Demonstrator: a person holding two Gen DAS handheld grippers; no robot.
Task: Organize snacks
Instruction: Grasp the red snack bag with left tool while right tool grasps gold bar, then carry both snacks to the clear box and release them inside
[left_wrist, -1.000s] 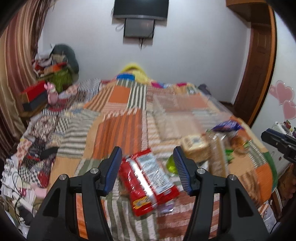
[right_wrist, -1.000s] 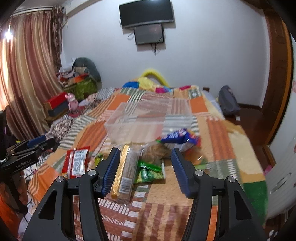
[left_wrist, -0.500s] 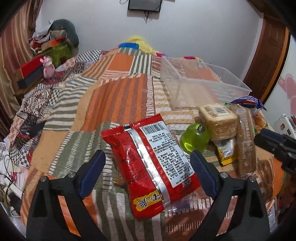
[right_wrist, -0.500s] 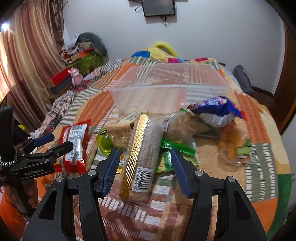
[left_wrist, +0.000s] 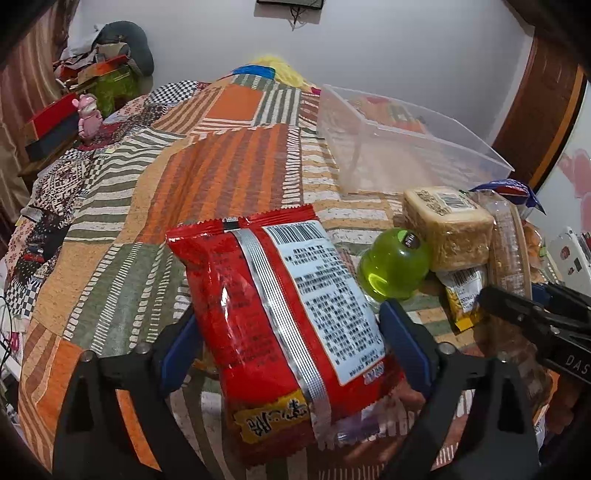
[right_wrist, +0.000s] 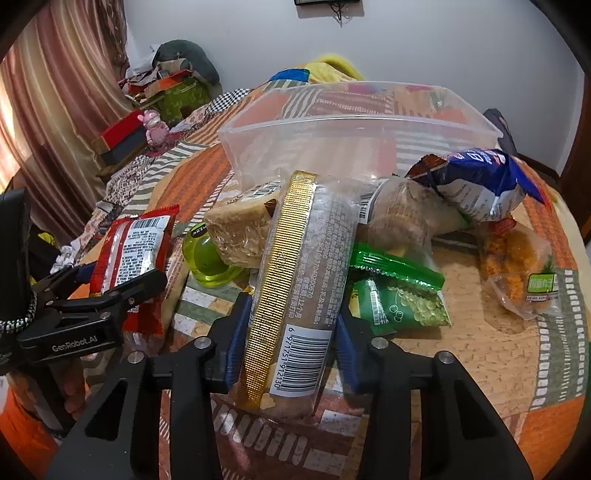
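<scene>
My left gripper (left_wrist: 291, 343) is open, with its blue pads on either side of a red snack packet (left_wrist: 280, 310) that lies on the bedspread; it also shows in the right wrist view (right_wrist: 129, 247). My right gripper (right_wrist: 291, 332) is open around a long clear packet with a gold strip (right_wrist: 295, 291); the pads look close to its sides. Behind lies a clear plastic tub (right_wrist: 354, 125), empty, also in the left wrist view (left_wrist: 406, 147). A green bottle (left_wrist: 393, 266), a wrapped cake block (left_wrist: 447, 225), a blue bag (right_wrist: 476, 177) and green sachets (right_wrist: 402, 295) lie in the pile.
A patchwork bedspread (left_wrist: 184, 184) covers the bed. An orange snack bag (right_wrist: 517, 258) lies at the right. Boxes and a pink toy (left_wrist: 88, 114) stand by the curtain on the left. A wooden door frame (left_wrist: 546, 103) is at the right.
Both grippers have moved forward and down. The left one now straddles the red packet; the right one now straddles the gold-striped packet. The snacks have not moved.
</scene>
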